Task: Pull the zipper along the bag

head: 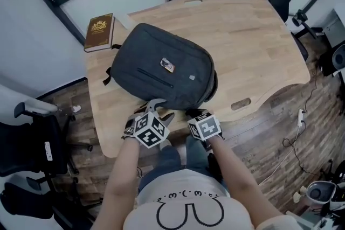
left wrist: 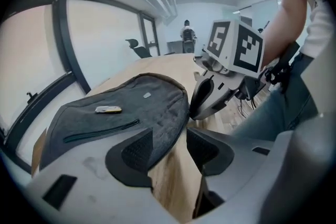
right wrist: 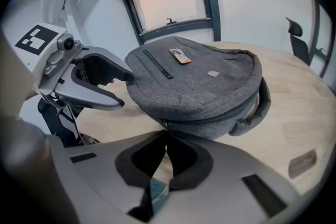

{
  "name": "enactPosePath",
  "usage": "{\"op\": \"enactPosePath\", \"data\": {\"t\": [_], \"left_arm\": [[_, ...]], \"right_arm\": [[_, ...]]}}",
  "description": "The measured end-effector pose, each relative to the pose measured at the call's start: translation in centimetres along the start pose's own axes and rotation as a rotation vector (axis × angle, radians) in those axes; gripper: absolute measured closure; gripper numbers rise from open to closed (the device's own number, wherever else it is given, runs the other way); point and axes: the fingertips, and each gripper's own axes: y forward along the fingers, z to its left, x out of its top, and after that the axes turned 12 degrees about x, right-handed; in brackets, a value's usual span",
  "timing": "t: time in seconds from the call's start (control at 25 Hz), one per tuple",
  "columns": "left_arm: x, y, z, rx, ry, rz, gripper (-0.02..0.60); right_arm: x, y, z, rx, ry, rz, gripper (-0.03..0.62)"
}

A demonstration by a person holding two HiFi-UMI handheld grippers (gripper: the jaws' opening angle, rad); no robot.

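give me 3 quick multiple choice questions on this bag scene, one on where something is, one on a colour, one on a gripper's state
1. Where is the book?
A on top of the backpack
B on the table, at a corner beside the backpack
C in the left gripper

2. What colour is the backpack?
A red
B yellow
C dark grey

3. How does the left gripper stand?
A open, holding nothing
B shut on the book
C shut on the backpack

Answers:
1 B: the head view shows it lying on the wood by the bag.
2 C: the fabric is grey in all three views.
3 A: its own view shows the pads apart with nothing pressed between them.
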Motion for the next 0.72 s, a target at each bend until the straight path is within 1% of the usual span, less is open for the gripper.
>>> {"op": "enactPosePath", "data": {"t": [0.16,0.24,0.28,0.32,0.36,0.44,0.72], "left_arm": [[0.5,2.0,-1.3,-0.044,0.133,0.025,0.397],[0.6,3.1,-1.7,-0.039,0.187,0.042,0.397],[0.6,3.5,-1.7,-0.03,0.199,0.059,0.416],[0.6,3.8,-1.6,-0.029,0.194,0.079,0.459],[0.6,3.9,-1.5,-0.036,0.172,0.097,0.469],[0.7,3.9,-1.3,-0.057,0.127,0.115,0.48],[0.7,3.6,-1.2,-0.08,0.097,0.11,0.492]], "right_arm": [[0.1,-0.2,0.0,-0.017,0.014,-0.016,0.537],[0.2,-0.4,0.0,-0.024,0.013,-0.024,0.537],[0.2,-0.5,0.0,-0.028,0.01,-0.027,0.537],[0.2,-0.6,-0.1,-0.034,0.007,-0.029,0.537],[0.2,-0.7,-0.3,-0.043,0.004,-0.029,0.537],[0.1,-0.8,-0.5,-0.058,-0.003,-0.022,0.537],[0.1,-1.4,-0.9,-0.081,-0.057,0.018,0.536]]}}
